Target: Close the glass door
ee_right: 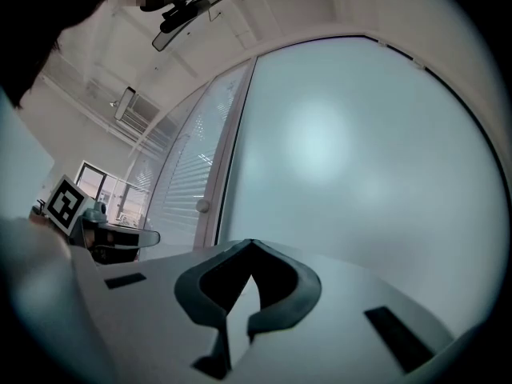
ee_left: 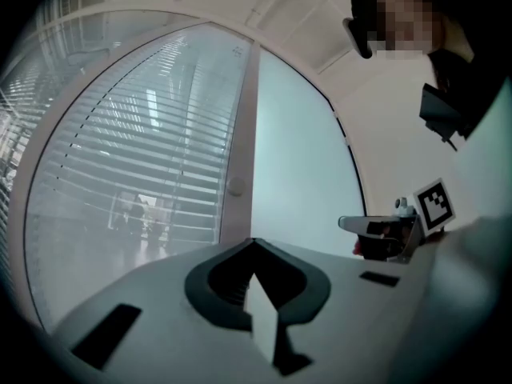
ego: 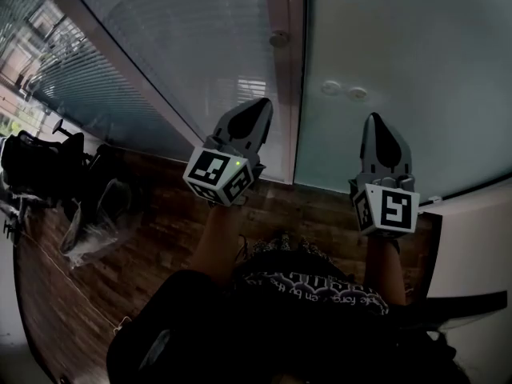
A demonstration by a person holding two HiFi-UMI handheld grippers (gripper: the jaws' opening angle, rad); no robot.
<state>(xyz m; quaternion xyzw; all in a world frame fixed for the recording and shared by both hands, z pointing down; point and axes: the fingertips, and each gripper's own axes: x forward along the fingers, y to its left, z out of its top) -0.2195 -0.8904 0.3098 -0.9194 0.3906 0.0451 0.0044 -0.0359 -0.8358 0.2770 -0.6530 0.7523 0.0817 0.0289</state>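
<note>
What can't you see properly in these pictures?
- Behind the glass door: the frosting hides it in every view.
- Whether the door meets the frame: head view, the seam is too thin to tell.
- Dark shapes at the left: head view, too dim; maybe chairs.
- Floor at the person's feet: head view, the person's body covers it.
- Any door handle: none shows in any view.

An office: frosted glass door (ego: 400, 70), glass wall with blinds (ego: 184, 46), swivel chairs (ego: 40, 166).
</note>
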